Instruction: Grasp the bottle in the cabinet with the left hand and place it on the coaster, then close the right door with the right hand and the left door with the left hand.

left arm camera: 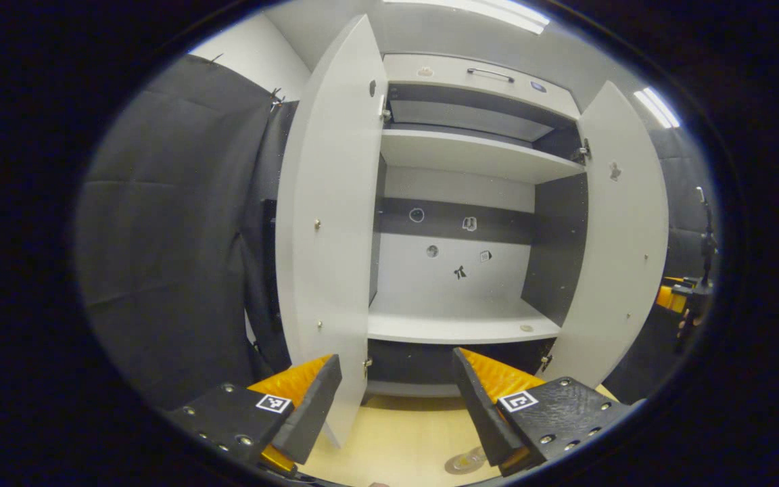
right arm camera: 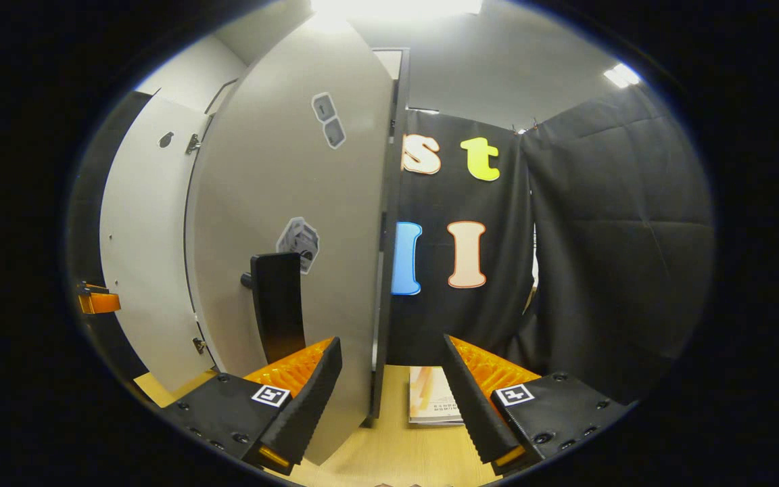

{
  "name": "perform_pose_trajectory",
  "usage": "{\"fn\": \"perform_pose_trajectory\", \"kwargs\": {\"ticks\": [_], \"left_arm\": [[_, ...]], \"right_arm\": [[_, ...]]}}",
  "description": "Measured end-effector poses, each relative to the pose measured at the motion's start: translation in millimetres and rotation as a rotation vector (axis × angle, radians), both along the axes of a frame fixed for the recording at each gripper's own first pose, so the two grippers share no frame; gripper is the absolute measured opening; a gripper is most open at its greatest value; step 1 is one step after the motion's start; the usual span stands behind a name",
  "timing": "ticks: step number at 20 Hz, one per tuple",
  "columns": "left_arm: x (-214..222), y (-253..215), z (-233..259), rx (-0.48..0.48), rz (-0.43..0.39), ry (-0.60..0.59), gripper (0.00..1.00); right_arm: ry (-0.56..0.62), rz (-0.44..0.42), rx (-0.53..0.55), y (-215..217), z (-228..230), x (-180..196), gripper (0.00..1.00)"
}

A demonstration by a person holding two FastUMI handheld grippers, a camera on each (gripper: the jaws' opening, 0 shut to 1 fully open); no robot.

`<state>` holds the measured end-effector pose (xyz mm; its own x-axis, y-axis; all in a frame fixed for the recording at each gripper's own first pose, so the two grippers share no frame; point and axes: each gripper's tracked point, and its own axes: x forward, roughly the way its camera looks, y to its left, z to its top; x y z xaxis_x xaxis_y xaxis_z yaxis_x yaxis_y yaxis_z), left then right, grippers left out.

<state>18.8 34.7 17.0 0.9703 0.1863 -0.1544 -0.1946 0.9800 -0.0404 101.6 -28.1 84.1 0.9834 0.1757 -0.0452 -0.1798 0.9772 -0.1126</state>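
The grey cabinet (left arm camera: pixel 470 155) stands with both doors swung wide. In the left gripper view the left door (left arm camera: pixel 328 223) is just beyond my left finger and the right door (left arm camera: pixel 623 237) stands off to the right. My left gripper (left arm camera: pixel 396 399) is open, facing the lower shelf (left arm camera: pixel 457 321) from in front. A small round clear thing (left arm camera: pixel 464 462) lies on the wooden tabletop below it; I cannot tell whether it is the coaster or the bottle. My right gripper (right arm camera: pixel 393 389) is open at the right door's (right arm camera: pixel 281 203) free edge, beside the black handle (right arm camera: pixel 280 304).
A booklet (right arm camera: pixel 433 402) lies flat on the wooden table (right arm camera: pixel 396 453) under my right gripper. Black cloth walls hang close on both sides. The left door (right arm camera: pixel 146 257) shows past the right one. The cabinet's top drawer has a bar handle (left arm camera: pixel 491 73).
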Motion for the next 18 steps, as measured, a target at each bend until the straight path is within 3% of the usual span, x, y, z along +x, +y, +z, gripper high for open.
{"fn": "perform_pose_trajectory", "kwargs": {"ticks": [3,4,5,9,10,12,15,16,18], "left_arm": [[-13,13,-5,0.005,0.022,0.005,0.89],[-18,16,-6,0.005,0.031,0.002,1.0],[-22,18,-9,-0.001,0.033,-0.002,0.95],[-42,34,-22,-0.032,0.053,0.011,0.89],[-47,40,-24,-0.03,0.062,0.014,0.89],[-61,57,-25,-0.011,0.086,0.013,1.0],[-77,81,-23,0.001,0.121,-0.001,1.0],[-81,90,-22,-0.006,0.131,-0.008,0.89],[-87,112,-17,-0.016,0.152,-0.02,0.93]], "right_arm": [[-0.004,0.022,-0.012,26,0,4,0.95],[-0.007,0.026,-0.017,34,0,5,0.95],[-0.014,0.03,-0.022,40,2,6,0.95],[-0.009,0.052,0.022,77,-5,15,0.95],[-0.007,0.051,0.03,83,-6,16,0.92],[-0.002,0.056,0.054,96,-12,14,0.95],[-0.004,0.059,0.056,105,-19,9,0.95],[-0.003,0.057,0.048,107,-21,8,0.95],[-0.001,0.056,0.046,110,-23,3,0.95]]}}
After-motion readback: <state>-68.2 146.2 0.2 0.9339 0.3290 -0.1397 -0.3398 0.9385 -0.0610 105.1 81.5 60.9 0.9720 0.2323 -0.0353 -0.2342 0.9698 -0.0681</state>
